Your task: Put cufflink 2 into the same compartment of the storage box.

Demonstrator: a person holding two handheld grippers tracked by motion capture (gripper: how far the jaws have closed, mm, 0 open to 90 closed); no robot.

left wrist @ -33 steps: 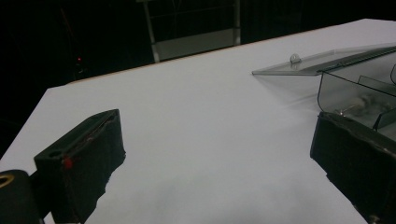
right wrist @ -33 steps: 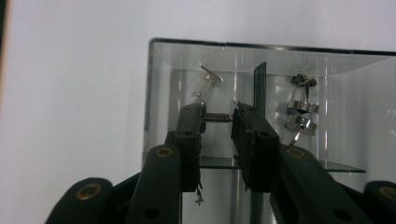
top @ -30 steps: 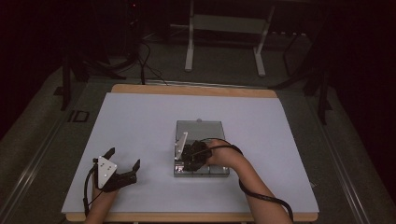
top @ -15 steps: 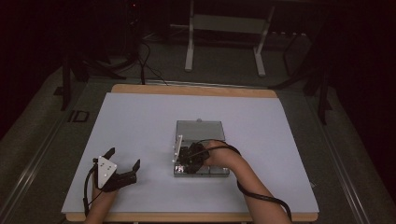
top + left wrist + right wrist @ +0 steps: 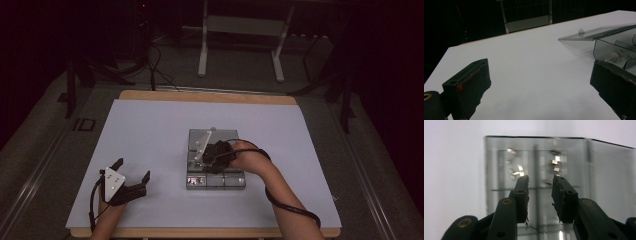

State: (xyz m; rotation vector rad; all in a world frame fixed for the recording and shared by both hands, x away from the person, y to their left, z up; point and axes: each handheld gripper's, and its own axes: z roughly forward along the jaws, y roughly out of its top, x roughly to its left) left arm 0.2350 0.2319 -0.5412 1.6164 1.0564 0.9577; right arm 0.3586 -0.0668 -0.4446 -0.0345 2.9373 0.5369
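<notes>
A clear plastic compartment box [image 5: 235,181] sits at the middle of the white table, its lid [image 5: 202,143] tilted up at the left. My right gripper [image 5: 215,156] hovers over the box, pointing down into it. In the right gripper view the right gripper [image 5: 540,178] shows a narrow gap between its jaws with nothing in it; the jaws have just been opening. Small metal parts [image 5: 515,172] lie in the box's compartments [image 5: 499,165] below. My left gripper [image 5: 134,168] rests at the front left, open wide and empty [image 5: 540,67], with the box [image 5: 614,47] and lid [image 5: 594,33] to its right.
The white table top [image 5: 150,135] stretches wide around the box. A wooden edge [image 5: 210,97] runs along the far side. Beyond the table are a dark floor, cables and a metal stand [image 5: 240,30].
My right hand has lifted and shifted a little toward the far side over the box. The left gripper has stayed where it was.
</notes>
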